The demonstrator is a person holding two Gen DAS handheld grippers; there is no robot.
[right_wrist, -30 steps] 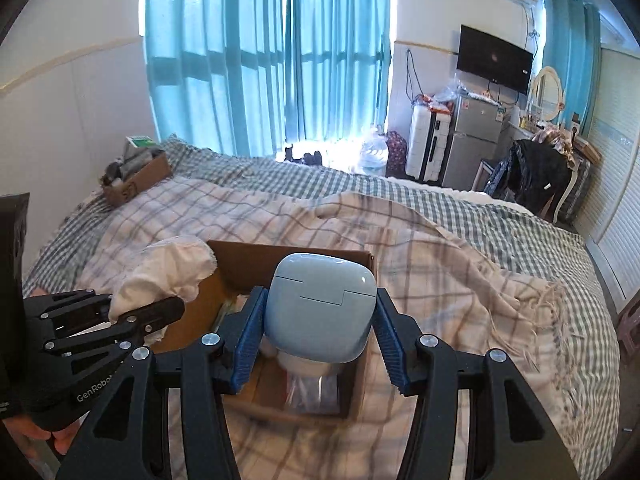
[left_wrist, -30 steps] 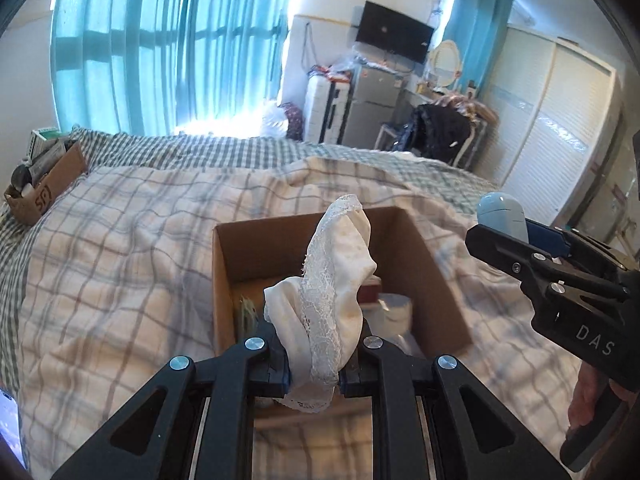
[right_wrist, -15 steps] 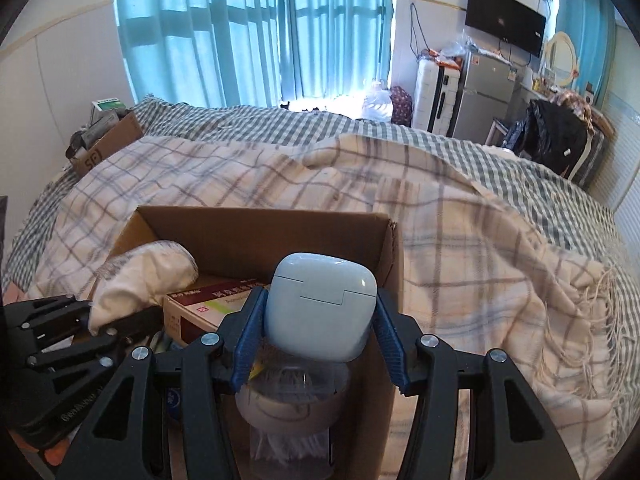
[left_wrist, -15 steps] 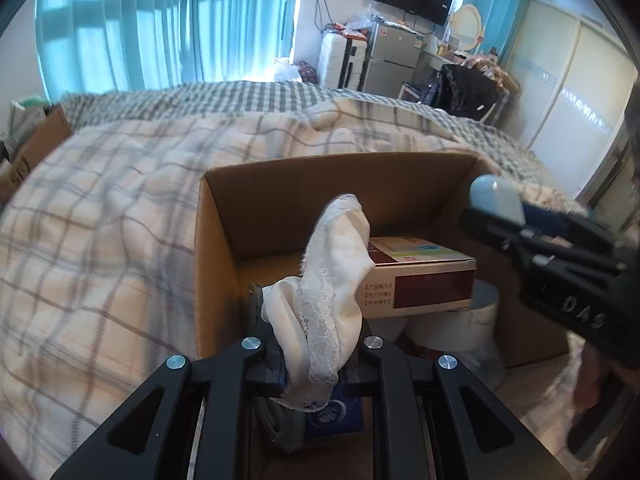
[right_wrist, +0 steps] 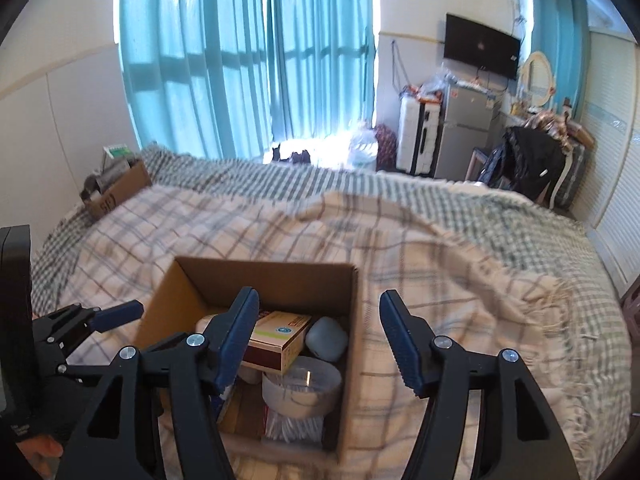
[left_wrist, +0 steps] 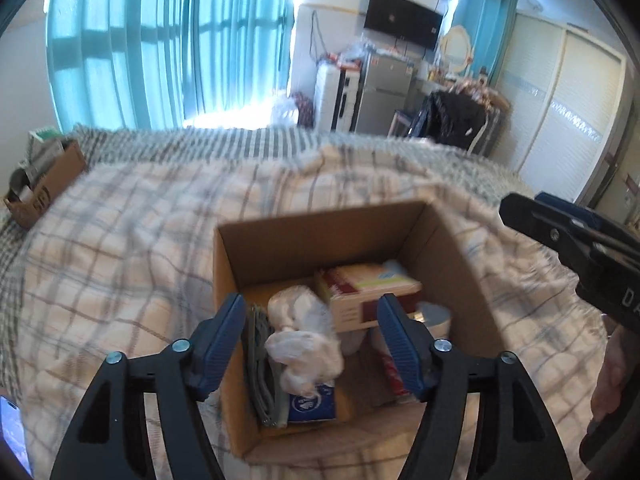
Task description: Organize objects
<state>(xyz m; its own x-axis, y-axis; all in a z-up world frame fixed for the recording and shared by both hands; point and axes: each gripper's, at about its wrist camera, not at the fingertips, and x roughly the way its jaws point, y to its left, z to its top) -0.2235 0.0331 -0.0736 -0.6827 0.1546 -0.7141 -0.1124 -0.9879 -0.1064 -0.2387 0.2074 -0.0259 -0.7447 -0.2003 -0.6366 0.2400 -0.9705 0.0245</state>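
Grippers both empty, jaws spread wide. Left gripper (left_wrist: 310,334) hangs over the near-left part of the cardboard box (left_wrist: 248,264); right gripper (right_wrist: 320,334) sits over the box's right wall, straddling it.

Box contents as seen:
- white lace cloth (left_wrist: 302,338), crumpled, lying on a blue packet (left_wrist: 310,402), directly between and below the left jaws
- pale blue earbud case (right_wrist: 327,338) in the right rear part, resting against the red-and-white carton (right_wrist: 280,340) and just above the tape roll (right_wrist: 302,386)
- grey-green folded item (left_wrist: 262,372) upright along the left wall

Judgement: both drops look done, nothing is gripped. Box stands on the plaid blanket (right_wrist: 440,264), long axis running roughly left-right across both views.

Key relation for whatever comes next: the box is straight ahead and below both grippers, so each needs to lift clear of the walls first. No loose items visible on the blanket. Second small box (right_wrist: 116,196) lies well apart at the bed's far-left edge; left gripper is nearer to that side.
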